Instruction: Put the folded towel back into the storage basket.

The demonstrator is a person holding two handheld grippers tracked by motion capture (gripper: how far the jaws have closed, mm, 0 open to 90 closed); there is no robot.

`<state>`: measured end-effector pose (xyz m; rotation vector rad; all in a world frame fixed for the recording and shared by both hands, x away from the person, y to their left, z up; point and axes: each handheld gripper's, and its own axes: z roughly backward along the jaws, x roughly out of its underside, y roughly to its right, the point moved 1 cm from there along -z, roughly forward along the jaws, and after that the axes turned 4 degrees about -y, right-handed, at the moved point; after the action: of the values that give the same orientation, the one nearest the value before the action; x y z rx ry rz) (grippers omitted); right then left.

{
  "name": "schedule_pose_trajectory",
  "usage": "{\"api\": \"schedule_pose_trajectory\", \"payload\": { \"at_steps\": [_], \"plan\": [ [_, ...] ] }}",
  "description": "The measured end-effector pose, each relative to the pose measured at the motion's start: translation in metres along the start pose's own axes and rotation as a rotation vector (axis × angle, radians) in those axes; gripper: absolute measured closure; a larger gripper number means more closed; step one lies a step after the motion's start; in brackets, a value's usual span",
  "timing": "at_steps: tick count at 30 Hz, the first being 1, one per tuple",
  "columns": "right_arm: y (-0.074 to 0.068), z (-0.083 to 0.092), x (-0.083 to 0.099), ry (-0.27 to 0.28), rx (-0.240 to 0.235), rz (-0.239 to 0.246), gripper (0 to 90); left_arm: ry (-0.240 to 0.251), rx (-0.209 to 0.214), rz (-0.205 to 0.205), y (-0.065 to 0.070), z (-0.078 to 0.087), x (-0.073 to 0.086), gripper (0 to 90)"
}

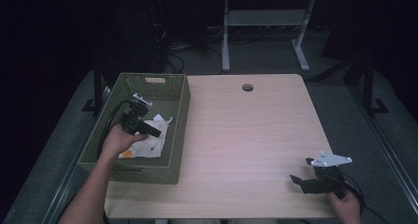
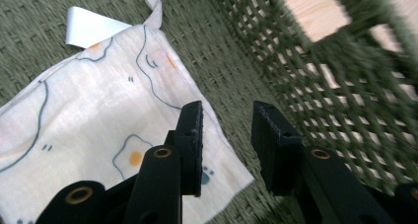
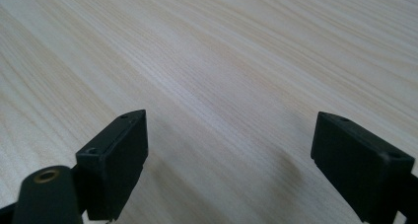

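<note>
Right gripper sits nearest, at the bench's front edge, well apart from the basket on the far side of the bench from it. Jaws spread wide, nothing between them, just bare wood under it in the right gripper view. Idle.

Left gripper is inside the basket, low over the cloth. Jaws narrow but with a gap, nothing clamped. In the left gripper view the cloth lies flat on the basket floor, near the basket's right wall, 1 jaw over the cloth's edge, the other over bare weave.

Progress, my read: early. Cloth not grasped, not lifted, nothing out on the bench yet. Left to do: close on the cloth edge, lift it clear of the basket.

Count: 2 grippers, 1 basket, 1 cloth with a white tag at its far corner, 1 bench with 1 cable hole beyond the basket.
</note>
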<state>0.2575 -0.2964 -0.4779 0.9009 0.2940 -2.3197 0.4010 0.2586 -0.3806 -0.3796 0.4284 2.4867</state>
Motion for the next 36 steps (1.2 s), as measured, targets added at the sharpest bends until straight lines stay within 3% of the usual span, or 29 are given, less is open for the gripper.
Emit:
{"api": "schedule_pose_trajectory", "payload": {
  "at_steps": [4, 9, 21, 23, 25, 30, 36],
  "plan": [
    [-0.001, -0.001, 0.000, -0.006, -0.004, 0.008, 13.7, 0.017, -0.009, 0.006, 0.001, 0.008, 0.008, 65.3],
    [0.000, 0.000, -0.001, 0.001, -0.009, 0.011, 13.7, 0.106, 0.027, 0.025, 0.005, 0.018, 0.012, 61.8],
    [0.000, -0.002, -0.001, 0.002, -0.016, 0.008, 13.6, 0.316, 0.180, 0.053, 0.012, 0.040, 0.021, 56.6],
    [0.001, -0.002, -0.001, 0.002, -0.015, 0.010, 13.6, 0.334, 0.180, 0.047, 0.015, 0.042, 0.023, 55.9],
    [0.001, -0.003, -0.001, 0.002, -0.015, 0.011, 13.6, 0.358, 0.207, 0.042, 0.019, 0.044, 0.025, 55.4],
    [0.001, -0.004, -0.001, 0.002, -0.020, 0.017, 13.6, 0.384, 0.202, 0.019, 0.032, 0.047, 0.031, 53.6],
    [0.001, -0.002, -0.002, 0.018, -0.026, 0.011, 13.6, 0.435, 0.246, -0.003, 0.047, 0.054, 0.037, 52.4]
  ]
}}
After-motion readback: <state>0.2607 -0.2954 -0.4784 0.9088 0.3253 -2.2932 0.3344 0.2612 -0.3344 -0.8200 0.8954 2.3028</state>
